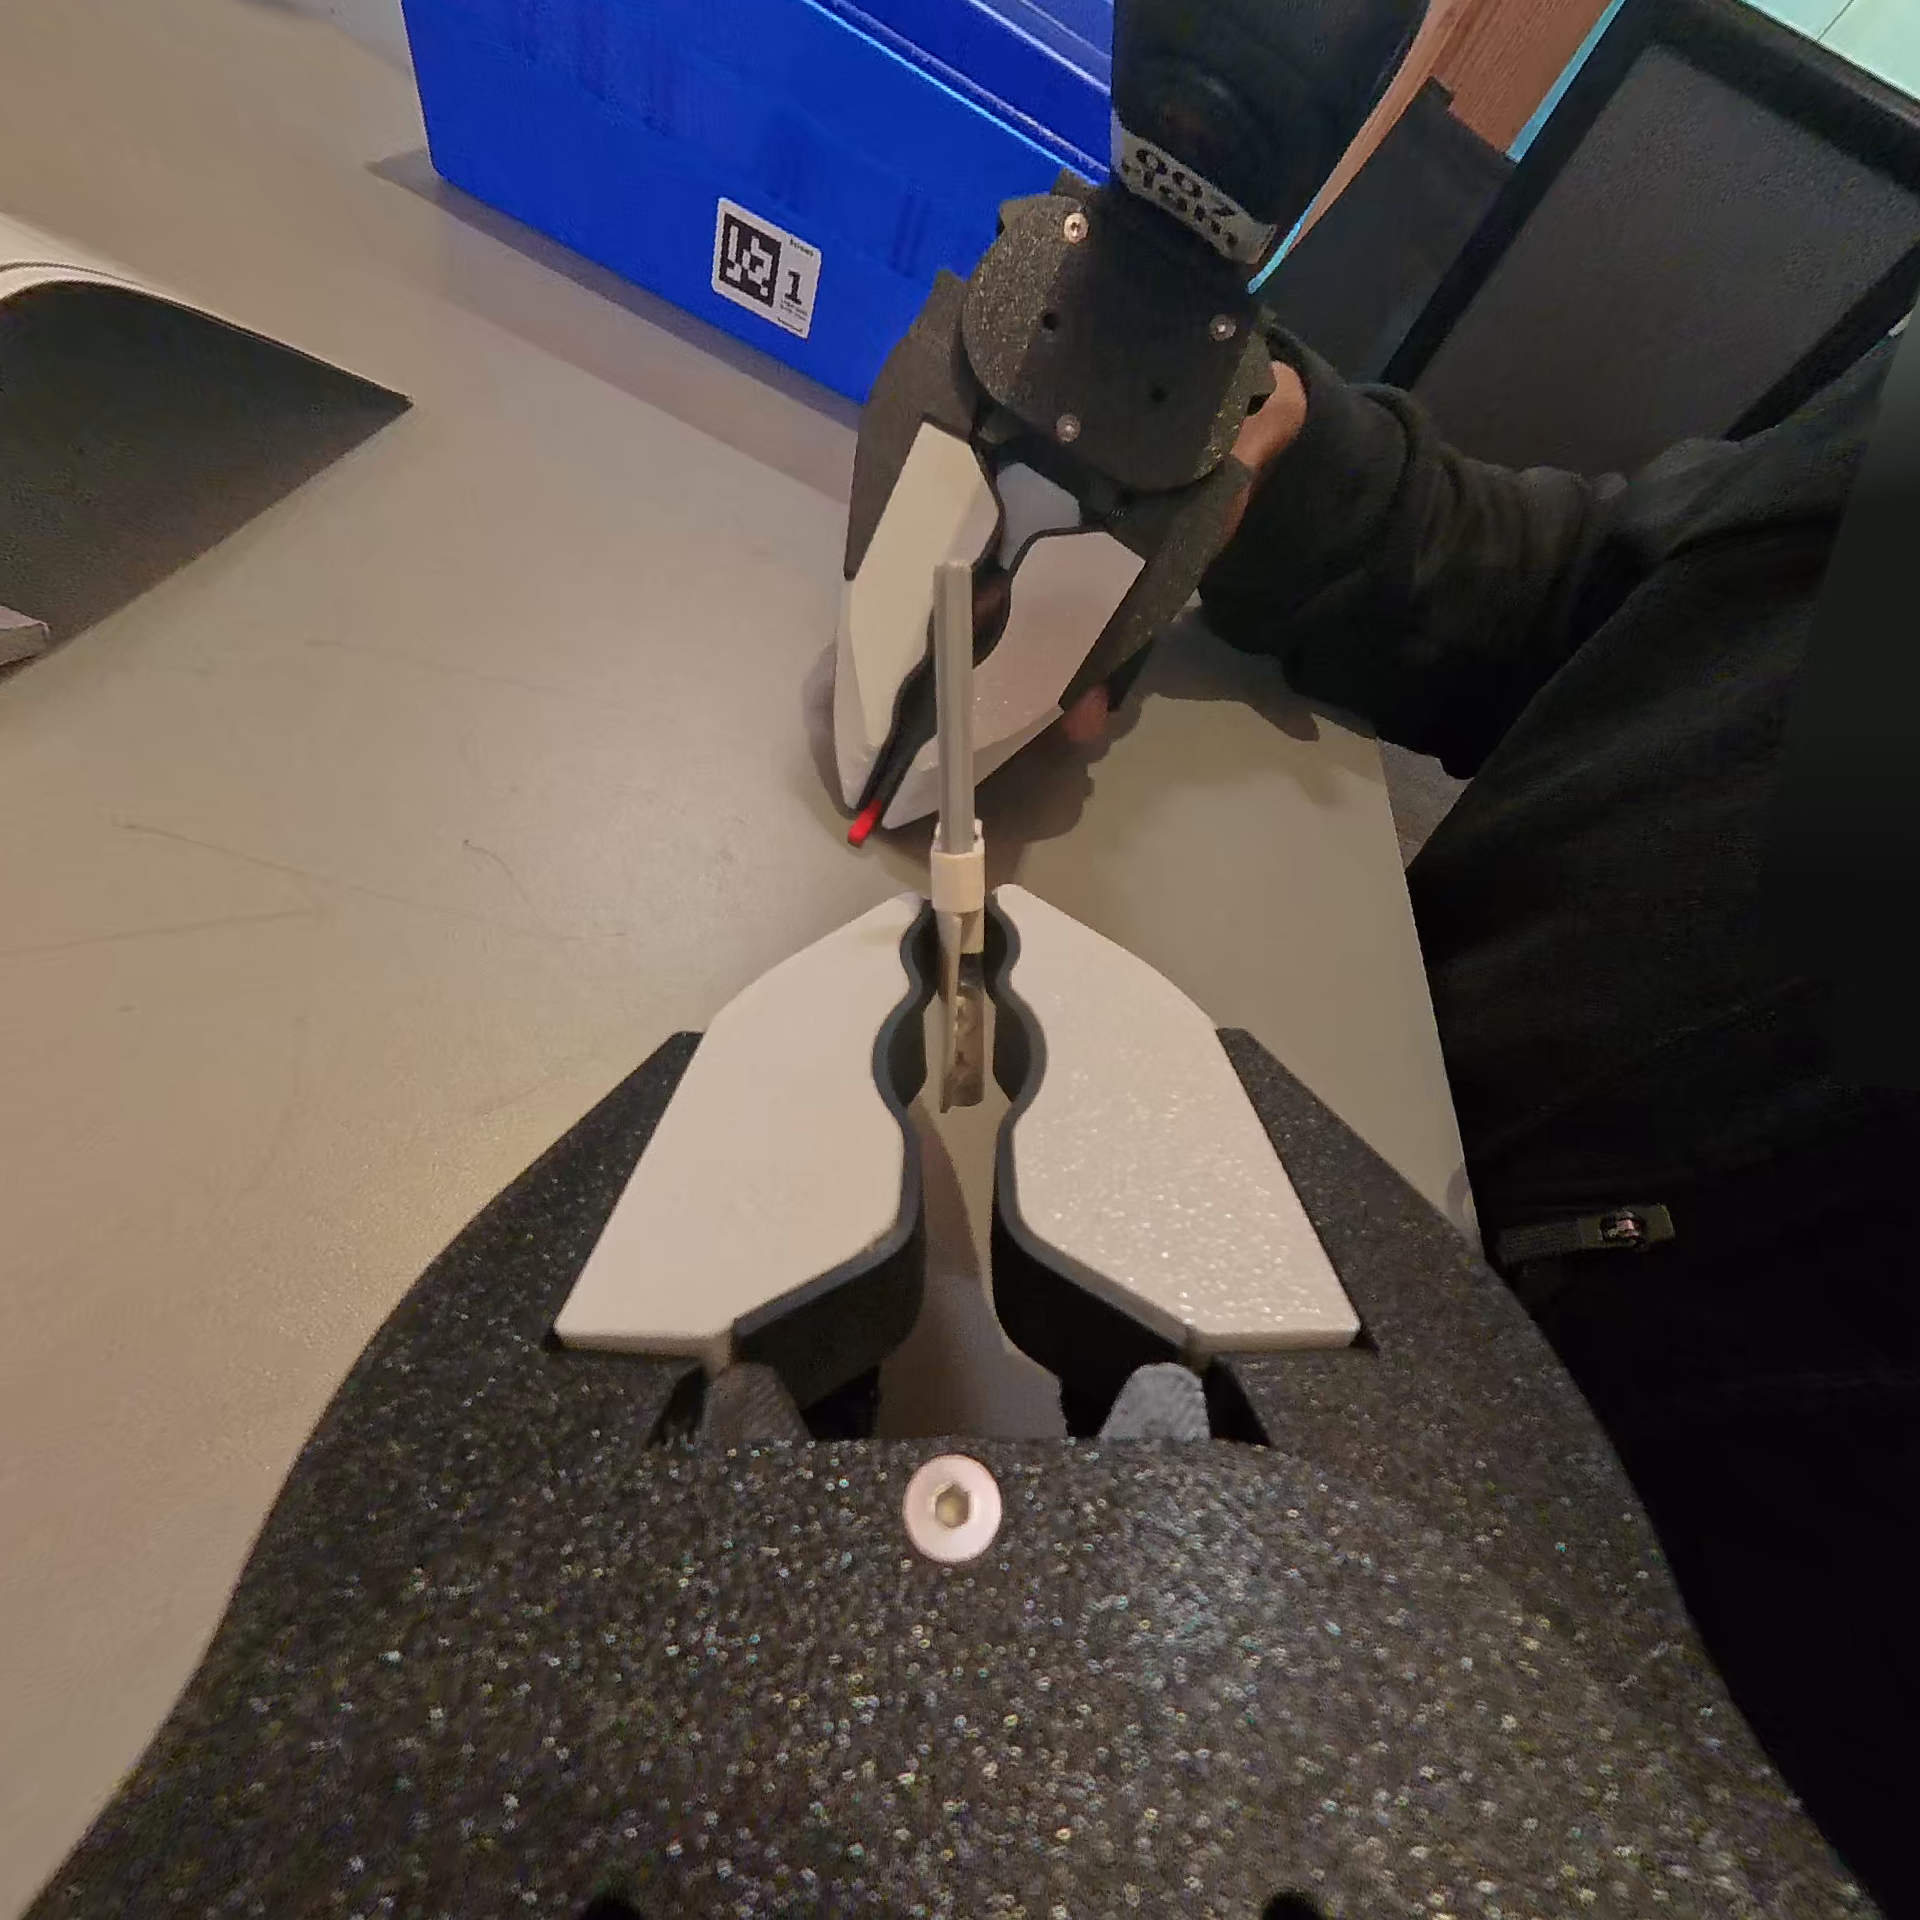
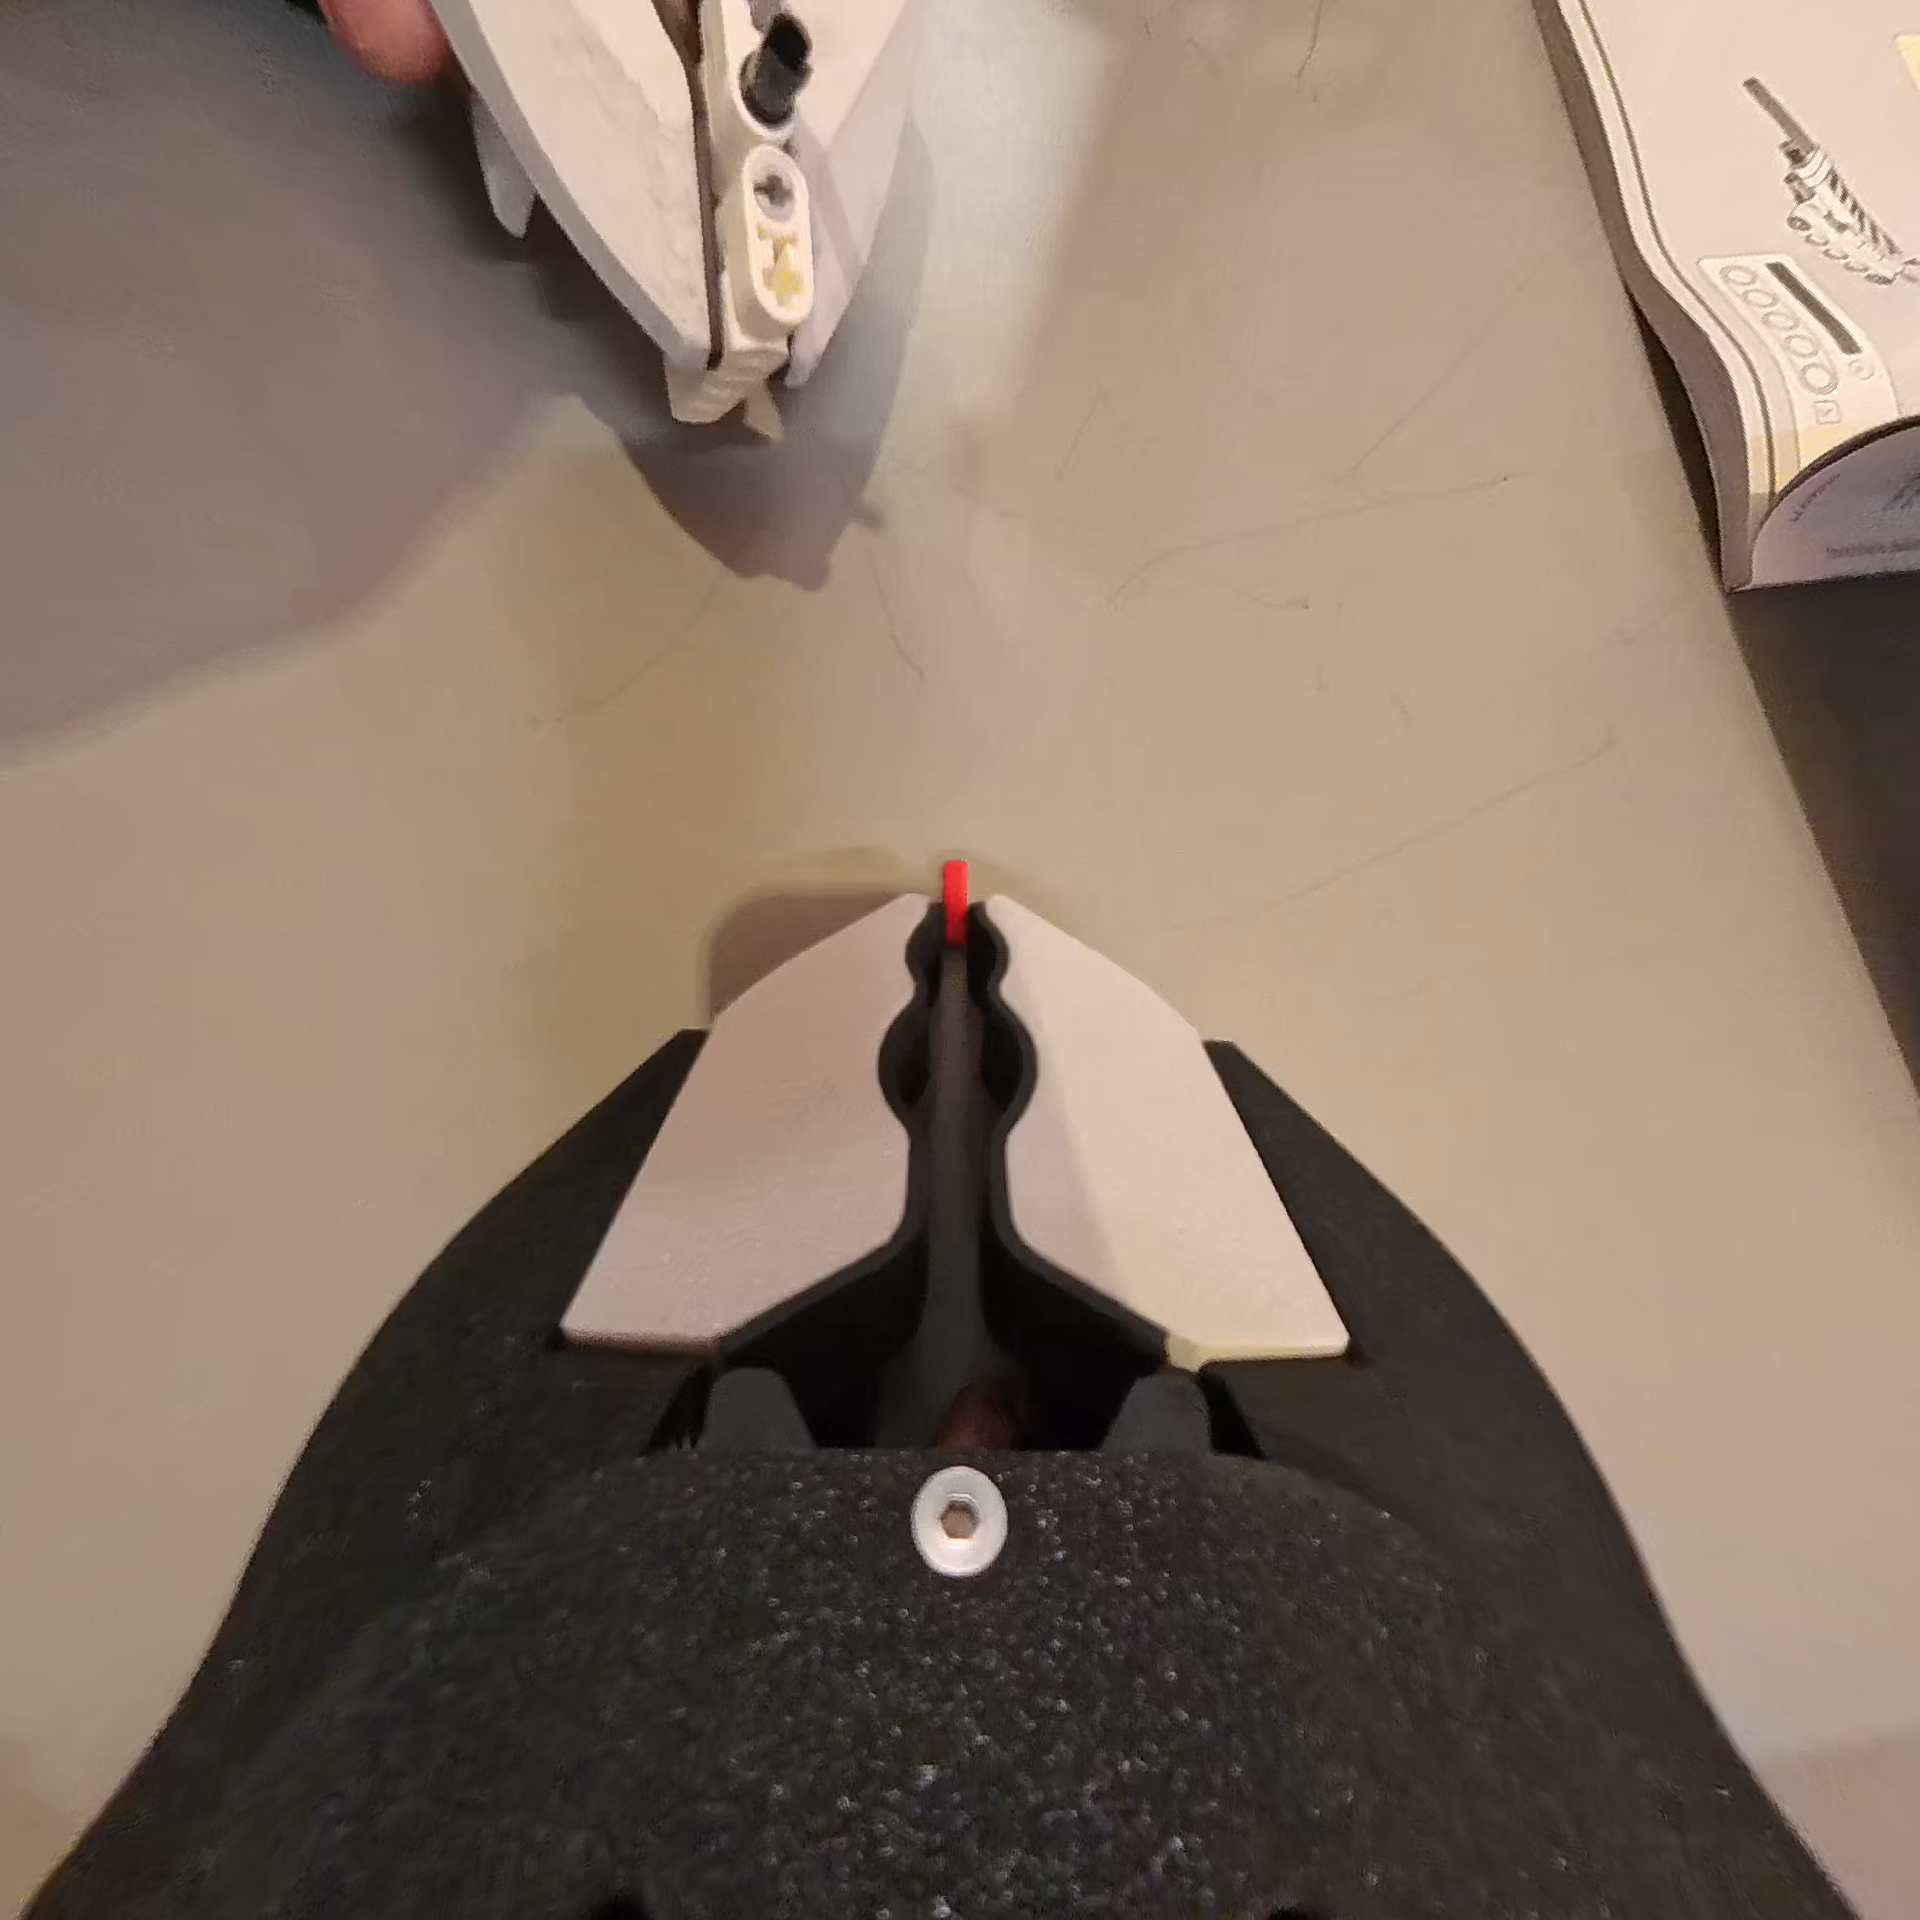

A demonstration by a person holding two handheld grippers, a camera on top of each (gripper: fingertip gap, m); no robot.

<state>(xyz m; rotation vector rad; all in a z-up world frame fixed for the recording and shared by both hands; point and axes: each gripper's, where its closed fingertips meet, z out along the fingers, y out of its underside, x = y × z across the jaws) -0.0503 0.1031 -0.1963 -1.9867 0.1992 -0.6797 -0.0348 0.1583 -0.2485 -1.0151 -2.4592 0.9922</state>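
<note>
Grey matte surface (image 1: 416, 831) carries everything here.

Left tool (image 1: 961, 914): nearly closed, clamped on a small white beam with holes (image 2: 764, 239). A grey axle (image 1: 954, 707) runs through the beam's collar and sticks up past the fingertips. Pads press the beam from both sides; in the right wrist view the same beam shows pinched edge-on between the white fingers, round holes and one cross hole facing the camera. A short black pin (image 2: 777, 78) sits in the beam's far end.

Right tool (image 2: 954, 914): almost fully closed on a thin dark rod with a red tip (image 2: 954, 899). The red tip pokes just beyond the fingertips, the dark shaft runs back along the slot between the pads. Tip is low, right at the surface. In the left wrist view this tool points down steeply, red end (image 1: 862, 826) touching or just off the surface, can't tell which. A hand in a black glove and sleeve (image 1: 1351, 520) holds it.

The two tools are near each other, the grey axle just beside the right tool's fingers in the left wrist view.

Around: blue bin (image 1: 727, 135) with a black-and-white marker sticker (image 1: 766, 265) at the far side; open instruction booklet (image 2: 1787, 312) lying flat, well apart from both tools.
</note>
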